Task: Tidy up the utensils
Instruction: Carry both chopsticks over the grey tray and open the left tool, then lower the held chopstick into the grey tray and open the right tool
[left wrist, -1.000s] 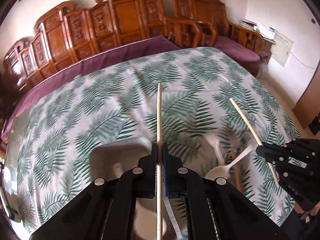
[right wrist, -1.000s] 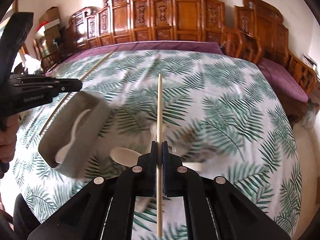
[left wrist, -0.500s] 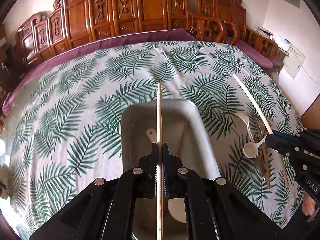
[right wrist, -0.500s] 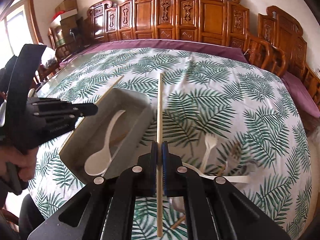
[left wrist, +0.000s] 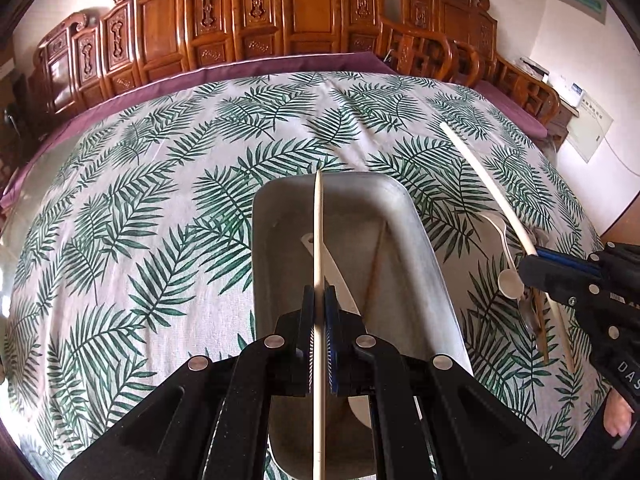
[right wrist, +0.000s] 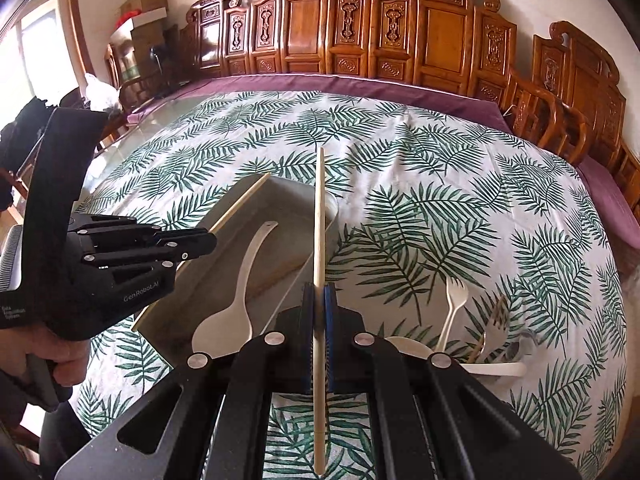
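both tongs point(left wrist: 319, 300) point(right wrist: 319, 298) tight on chopsticks point(left wrist: 318, 240) point(right wrist: 319, 220)

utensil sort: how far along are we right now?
Done: a white spoon and one chopstick lie in the grey tray. In hand: the left gripper and right gripper are each shut on a chopstick. Left: the white fork, another spoon and other utensils beside the tray.

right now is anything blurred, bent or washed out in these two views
Left wrist view: sharp, but the fisheye bows the carved wooden bench backs into an arch and darkens the corners; pale glare on the metal tray. Right wrist view: equally sharp and bowed; the window at far left is washed out, and the tablecloth edge near it shows a sheen.
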Tool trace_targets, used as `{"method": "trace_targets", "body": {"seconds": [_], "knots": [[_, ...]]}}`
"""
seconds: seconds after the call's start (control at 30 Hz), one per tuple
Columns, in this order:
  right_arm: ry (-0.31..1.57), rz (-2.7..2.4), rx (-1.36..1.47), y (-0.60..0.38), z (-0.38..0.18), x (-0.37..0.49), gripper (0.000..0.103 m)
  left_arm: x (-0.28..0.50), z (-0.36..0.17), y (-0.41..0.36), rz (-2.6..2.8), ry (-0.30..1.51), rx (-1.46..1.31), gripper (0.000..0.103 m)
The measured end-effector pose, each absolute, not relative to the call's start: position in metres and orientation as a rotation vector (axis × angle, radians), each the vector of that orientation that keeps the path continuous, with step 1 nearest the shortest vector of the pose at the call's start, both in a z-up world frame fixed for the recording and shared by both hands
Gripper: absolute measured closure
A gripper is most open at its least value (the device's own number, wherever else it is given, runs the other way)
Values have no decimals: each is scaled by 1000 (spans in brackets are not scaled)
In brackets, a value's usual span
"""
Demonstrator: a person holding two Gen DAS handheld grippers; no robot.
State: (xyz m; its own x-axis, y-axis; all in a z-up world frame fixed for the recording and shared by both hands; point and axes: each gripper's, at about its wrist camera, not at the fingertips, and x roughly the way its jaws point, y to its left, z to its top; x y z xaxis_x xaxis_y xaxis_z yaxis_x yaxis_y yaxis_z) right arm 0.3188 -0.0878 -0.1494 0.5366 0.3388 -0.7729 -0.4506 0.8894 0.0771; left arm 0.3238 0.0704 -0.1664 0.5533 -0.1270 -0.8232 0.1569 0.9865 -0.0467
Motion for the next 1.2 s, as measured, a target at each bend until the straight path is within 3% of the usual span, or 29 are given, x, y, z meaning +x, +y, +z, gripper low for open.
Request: {"method": "trace_targets", "body": {"seconds": [0.33, 0.47, 0.63, 0.73, 0.8, 0.93, 1.2], "knots": [[905, 495, -132, -67, -155, 322, 97, 317, -152, 84, -165, 934, 10, 97], [923, 513, -107, -52, -164, 328, 97, 308, -143, 93, -154, 907, 22, 90], [943, 540, -64, -34, -172, 335, 97, 292, -132, 111, -142, 881, 12, 89], [954, 548, -38, -25, -176, 339, 97, 283, -127, 120, -112, 854, 25, 69], [965, 542, -19, -21, -181, 341, 97, 279, -125, 126, -110, 839, 19, 48], [971, 537, 19, -21, -187, 346, 97, 274, -123, 134, -96, 826, 21, 38], [962, 525, 16, -11, -183, 347, 97, 267, -128, 139, -95, 818, 19, 36]]}}
